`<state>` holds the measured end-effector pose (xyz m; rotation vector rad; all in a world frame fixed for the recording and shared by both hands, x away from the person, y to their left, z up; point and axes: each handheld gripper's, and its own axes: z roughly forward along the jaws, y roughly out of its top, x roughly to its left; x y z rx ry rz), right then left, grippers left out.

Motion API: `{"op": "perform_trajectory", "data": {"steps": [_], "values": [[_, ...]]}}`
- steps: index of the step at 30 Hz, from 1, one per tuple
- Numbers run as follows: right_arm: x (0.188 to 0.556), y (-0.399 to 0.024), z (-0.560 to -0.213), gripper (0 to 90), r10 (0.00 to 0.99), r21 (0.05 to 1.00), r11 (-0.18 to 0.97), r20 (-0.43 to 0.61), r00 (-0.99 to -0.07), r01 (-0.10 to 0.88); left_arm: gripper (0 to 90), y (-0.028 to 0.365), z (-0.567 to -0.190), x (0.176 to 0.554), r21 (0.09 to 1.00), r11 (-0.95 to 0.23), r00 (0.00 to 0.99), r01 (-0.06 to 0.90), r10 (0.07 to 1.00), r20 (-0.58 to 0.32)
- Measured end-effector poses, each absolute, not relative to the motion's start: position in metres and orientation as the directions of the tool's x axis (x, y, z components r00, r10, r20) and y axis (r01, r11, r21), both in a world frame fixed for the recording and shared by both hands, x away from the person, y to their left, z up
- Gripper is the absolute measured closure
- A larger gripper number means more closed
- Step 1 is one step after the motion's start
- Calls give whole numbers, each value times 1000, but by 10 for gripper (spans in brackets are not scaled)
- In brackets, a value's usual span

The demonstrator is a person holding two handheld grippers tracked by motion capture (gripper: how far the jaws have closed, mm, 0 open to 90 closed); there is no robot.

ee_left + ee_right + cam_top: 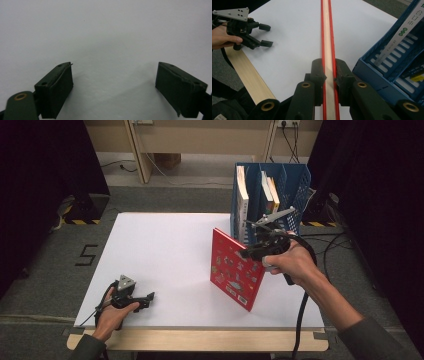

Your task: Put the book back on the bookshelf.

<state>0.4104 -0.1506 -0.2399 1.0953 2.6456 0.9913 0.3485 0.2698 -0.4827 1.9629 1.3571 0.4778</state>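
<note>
High view: red book (235, 269) upright on the white table (160, 255), just before the blue rack (270, 195) of books, pinched at its top edge by the right gripper (250, 251). Left gripper (148, 299) near the front-left corner, jaws wide, holding nothing.

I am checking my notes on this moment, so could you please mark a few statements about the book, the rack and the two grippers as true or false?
1. The right gripper is clamped on the red book. True.
2. The red book lies flat on the table. False: it stands on edge on the white table, held at its top.
3. The left gripper holds a book. False: its jaws stand open over bare white table with nothing between them.
4. The blue rack already has books in it. True.
5. The blue rack stands at the near left corner of the table. False: it stands at the far right.
</note>
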Motion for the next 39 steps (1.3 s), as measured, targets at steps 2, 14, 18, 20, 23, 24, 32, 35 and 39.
{"op": "perform_trajectory", "data": {"steps": [2,14,18,20,23,24,32,35,39], "values": [[411,-149,-239,794,661,601,535,140,-737,594,136,269,-483,348,715,-222,389,663,918,-75],[420,-132,-243,780,649,530,599,119,-752,600,134,269,-483,348,716,-221,390,663,918,-77],[425,-128,-244,780,645,522,608,116,-755,599,133,269,-483,348,715,-222,390,663,918,-77],[426,-127,-244,780,646,514,611,116,-754,603,133,269,-483,349,715,-221,390,663,917,-78],[429,-126,-246,778,647,506,616,112,-754,604,126,269,-483,349,716,-224,393,662,916,-77],[429,-125,-247,778,650,499,614,119,-751,611,125,269,-483,348,716,-224,393,662,916,-76],[436,-120,-252,775,649,470,625,131,-750,623,122,269,-483,349,714,-224,393,663,916,-78],[439,-117,-254,773,643,456,636,133,-754,622,118,269,-483,349,714,-226,396,663,915,-78],[441,-113,-257,772,632,440,651,138,-762,619,110,269,-483,349,713,-228,398,663,914,-78]]}}
